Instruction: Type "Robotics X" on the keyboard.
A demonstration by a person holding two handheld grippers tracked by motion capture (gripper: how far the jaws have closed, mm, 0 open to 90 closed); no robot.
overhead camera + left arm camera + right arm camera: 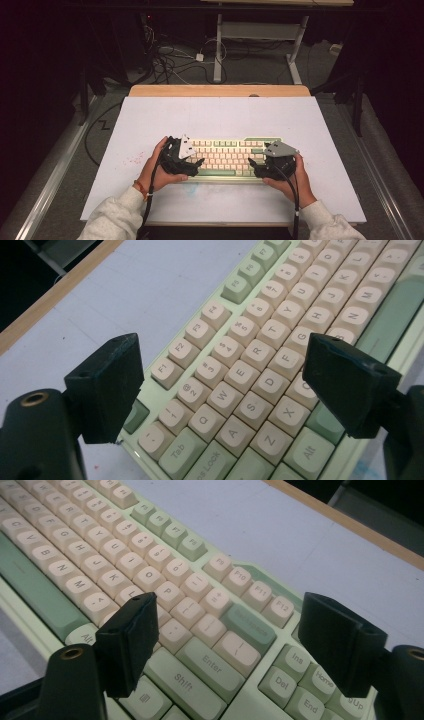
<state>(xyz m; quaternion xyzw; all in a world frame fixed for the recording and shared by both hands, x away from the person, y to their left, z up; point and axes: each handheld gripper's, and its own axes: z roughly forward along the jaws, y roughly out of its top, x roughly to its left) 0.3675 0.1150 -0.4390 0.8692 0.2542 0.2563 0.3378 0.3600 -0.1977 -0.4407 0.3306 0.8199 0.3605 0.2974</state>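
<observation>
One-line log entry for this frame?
scene: keyboard on white table | left gripper: open, over its left end | right gripper: open, over its right end | nothing grasped

Open left claw (220,390), keyboard (260,375) beneath

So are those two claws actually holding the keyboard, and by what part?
Nothing is held. The left gripper and right gripper are both open, each above one end of the keyboard, their jaws apart over the keys.

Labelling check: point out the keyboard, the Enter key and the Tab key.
keyboard (225,156): high view, middle of its key field.
Enter key (211,664): right gripper view, on the keycap's top, at its lettering.
Tab key (178,452): left gripper view, on the keycap's top, at its lettering.
</observation>
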